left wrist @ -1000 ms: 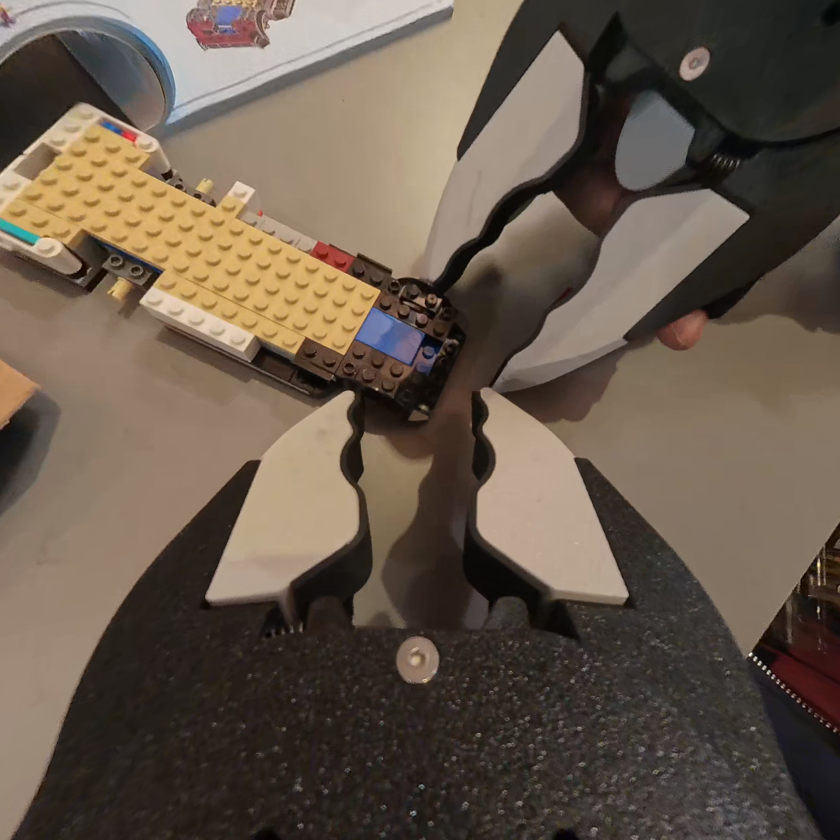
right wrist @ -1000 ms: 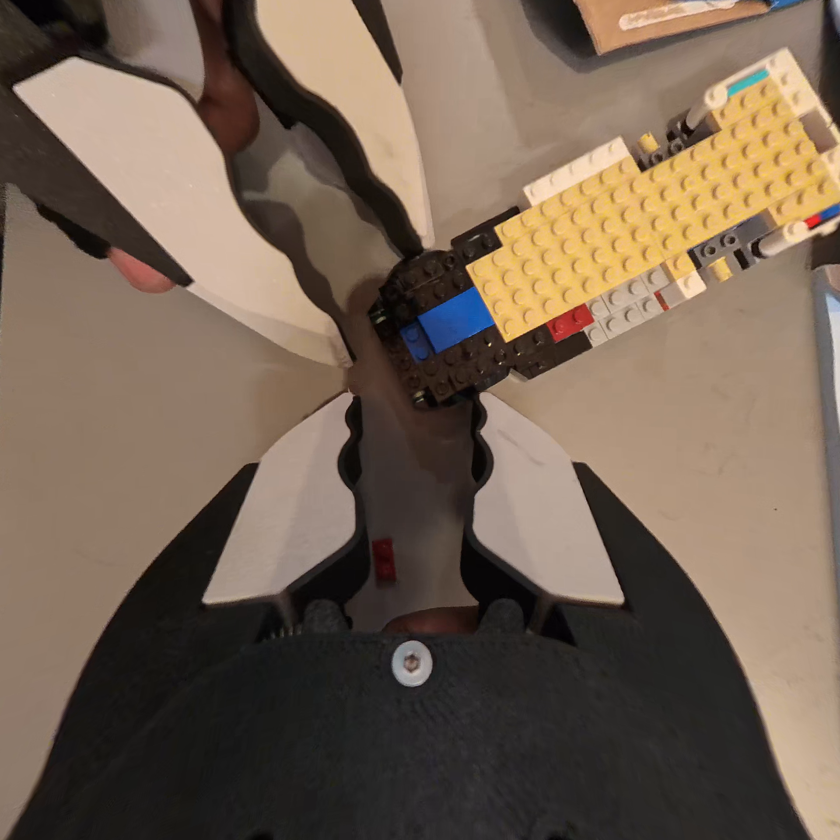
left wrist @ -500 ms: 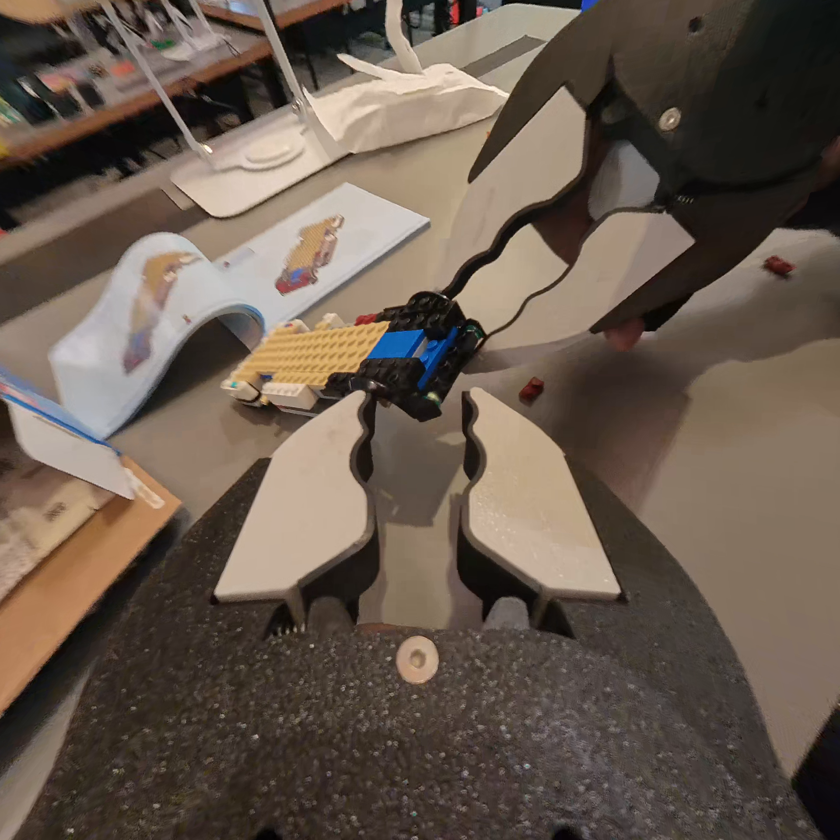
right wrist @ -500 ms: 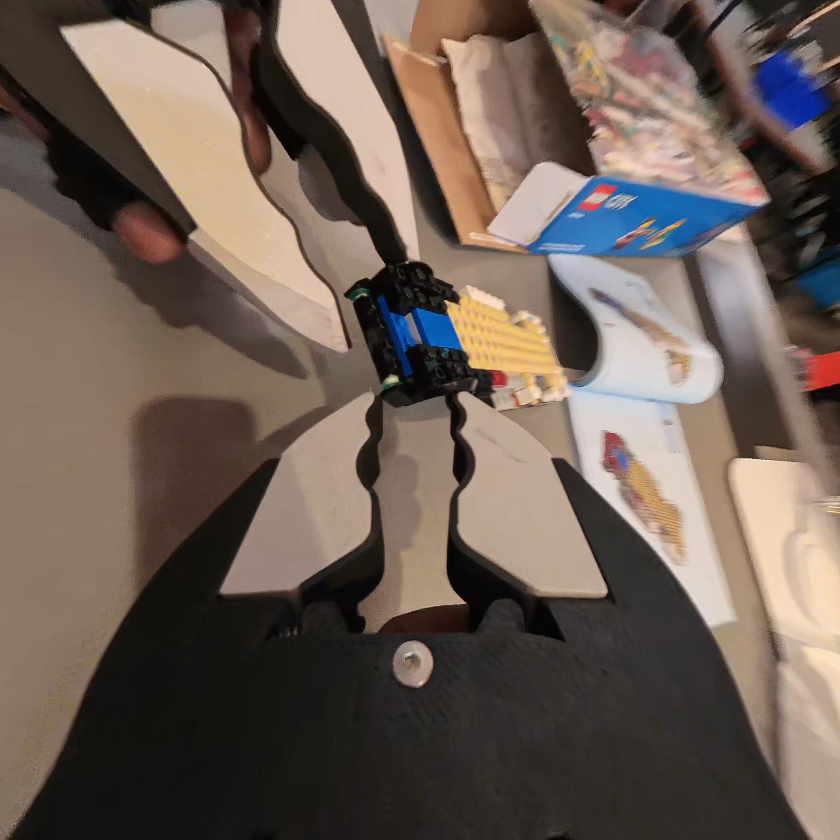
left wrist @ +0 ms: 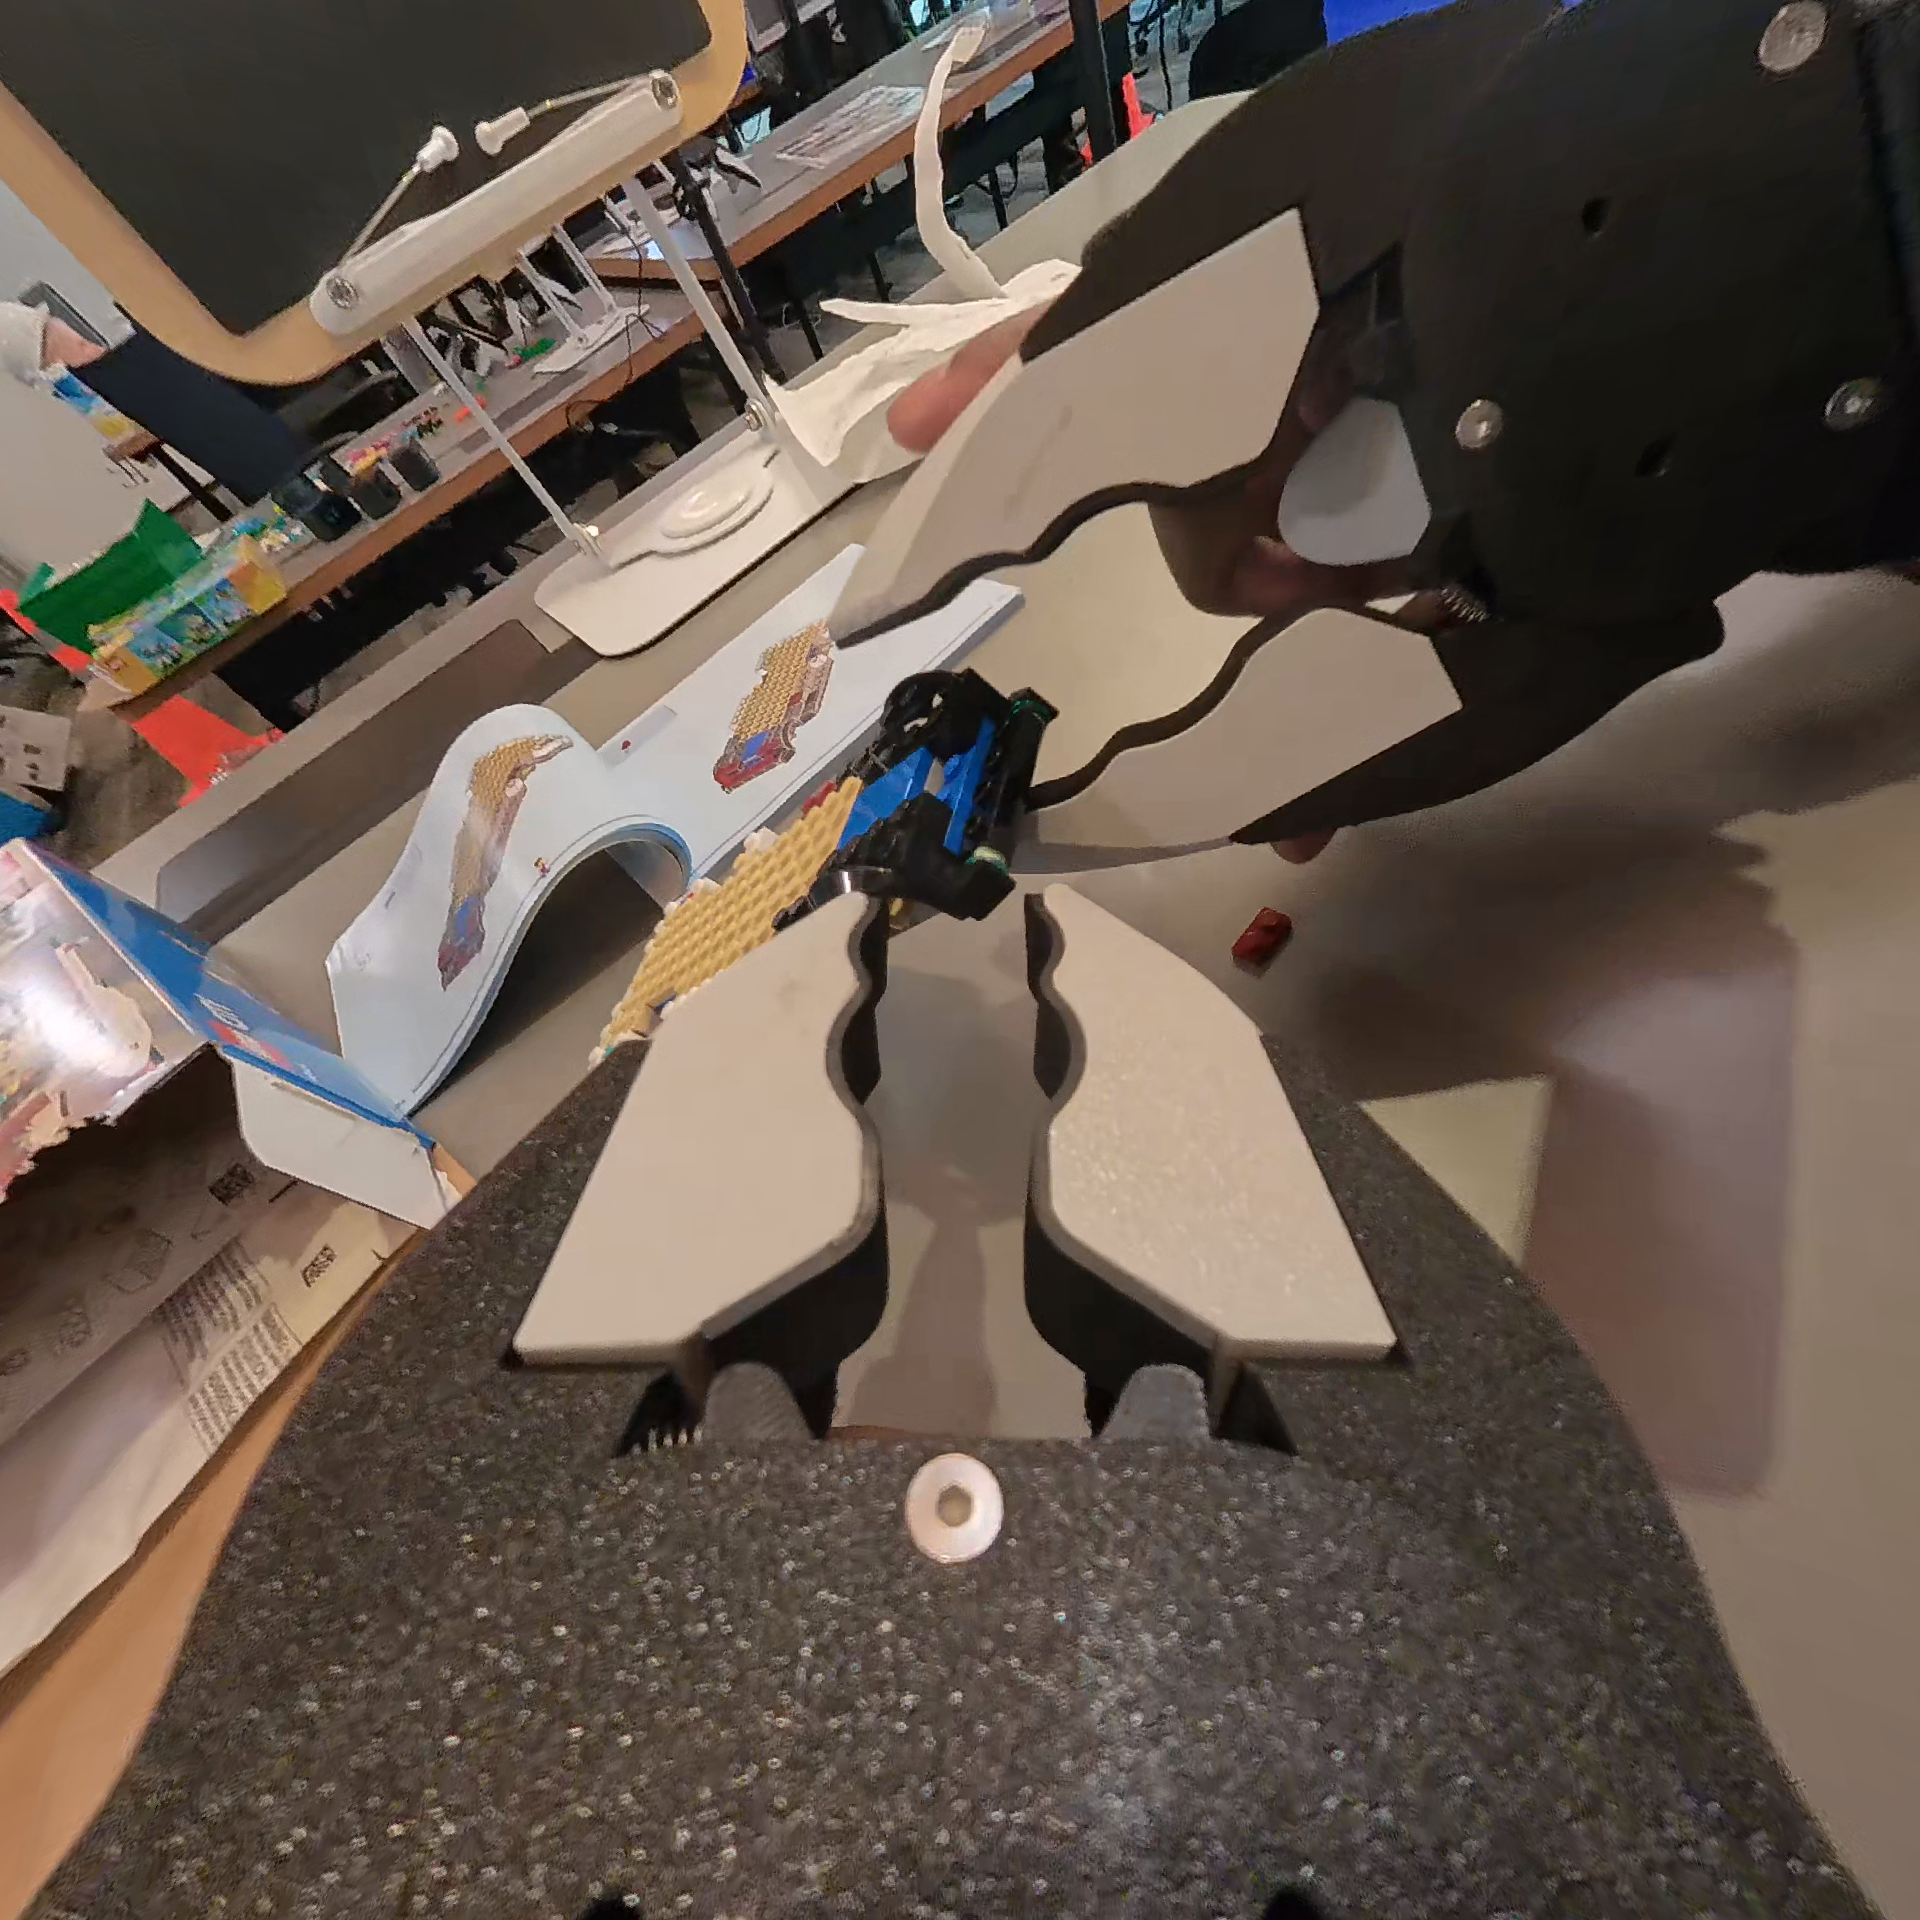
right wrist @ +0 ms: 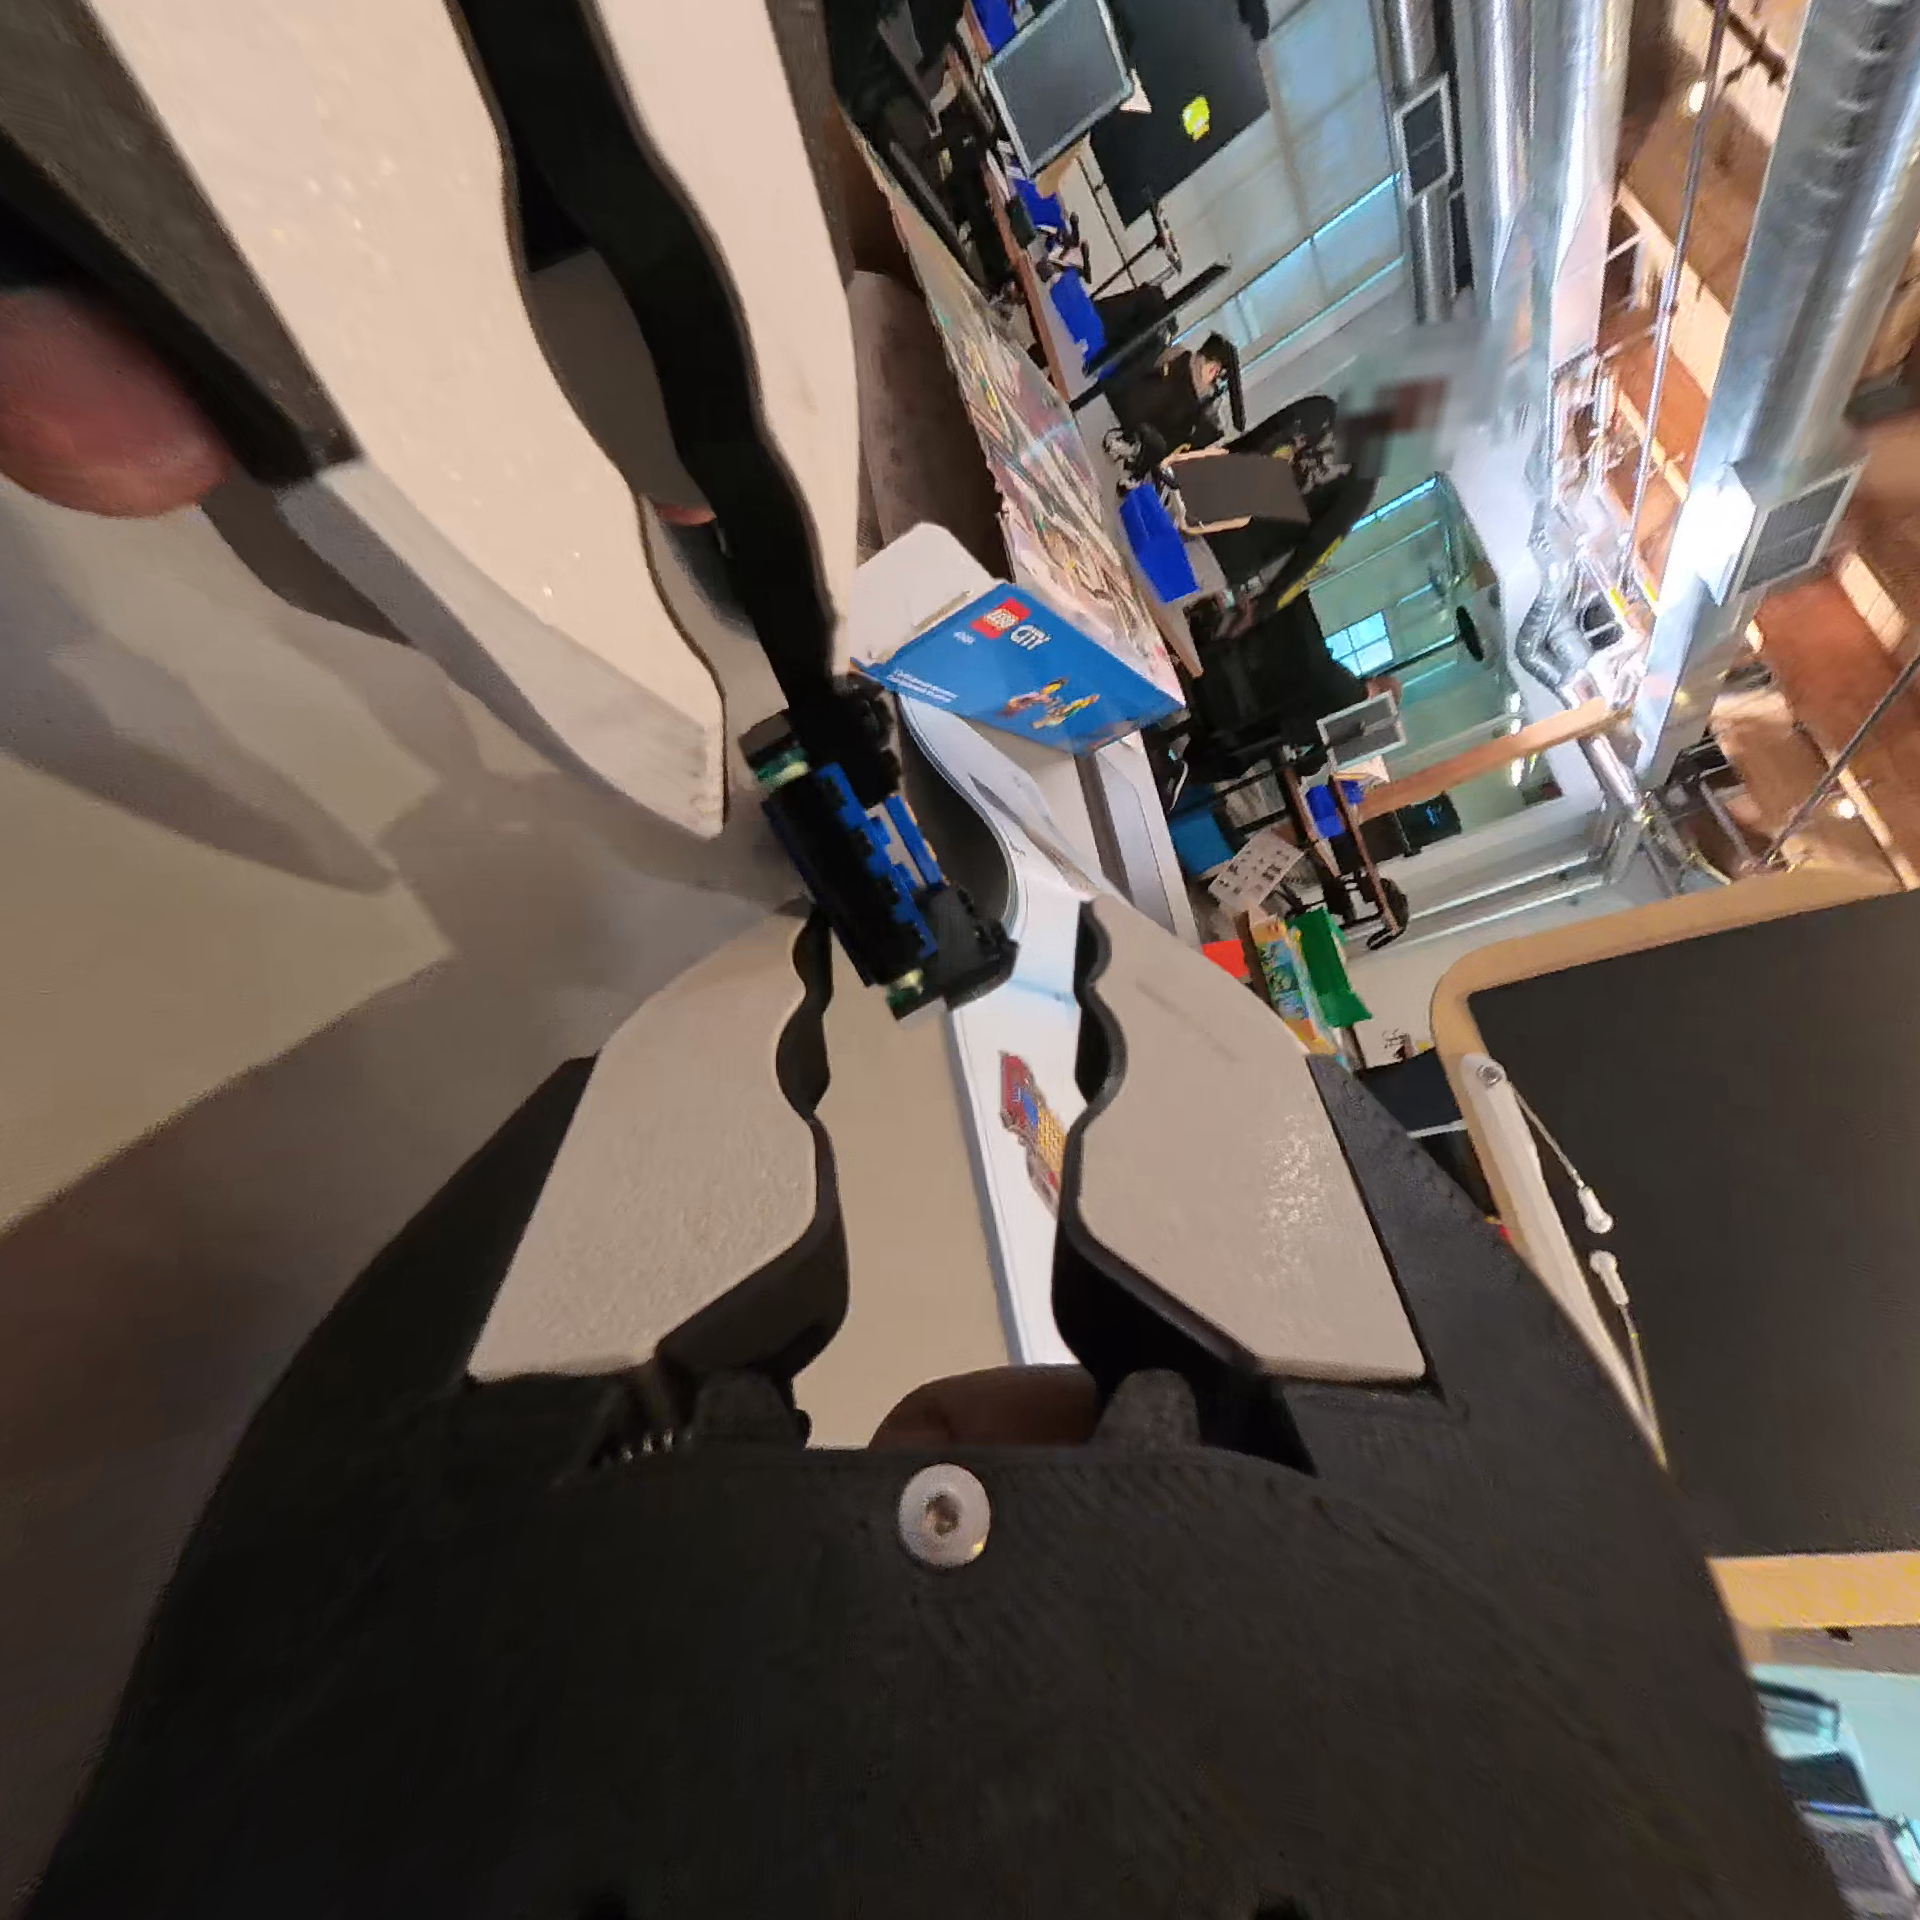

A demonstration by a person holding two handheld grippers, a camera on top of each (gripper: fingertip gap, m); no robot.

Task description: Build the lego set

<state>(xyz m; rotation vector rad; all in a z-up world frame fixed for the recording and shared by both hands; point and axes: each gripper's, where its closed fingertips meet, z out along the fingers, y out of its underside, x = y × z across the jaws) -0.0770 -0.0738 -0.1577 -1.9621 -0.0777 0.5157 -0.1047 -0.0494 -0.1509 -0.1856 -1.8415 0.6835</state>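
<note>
A brick model (left wrist: 727, 914), tan plates with a black and blue end (left wrist: 935, 790), is raised and tilted over the grey table (left wrist: 1610, 1195). My left gripper (left wrist: 951, 914) is shut on the lower corner of the black end; its left finger hides part of the tan plates. My right gripper (left wrist: 940, 717) comes in from the upper right with its fingers wide apart around the black end. In the right wrist view the model (right wrist: 873, 862) stands end-on. It leans against one finger (right wrist: 727, 1039) of my right gripper (right wrist: 945, 935), and the other finger stands clear. A small red brick (left wrist: 1260, 933) lies on the table.
An open, curled instruction booklet (left wrist: 540, 831) lies behind the model. A blue box (left wrist: 208, 997) and a cardboard box with papers (left wrist: 125, 1455) are at the left. A white lamp base (left wrist: 707, 540) and a white tissue (left wrist: 914, 343) stand farther back. Tip to tip, the grippers are about 4 centimetres apart.
The model went from flat on the table to raised and tilted. My right gripper closed on its black end, then opened again. My left gripper closed in on the end.
</note>
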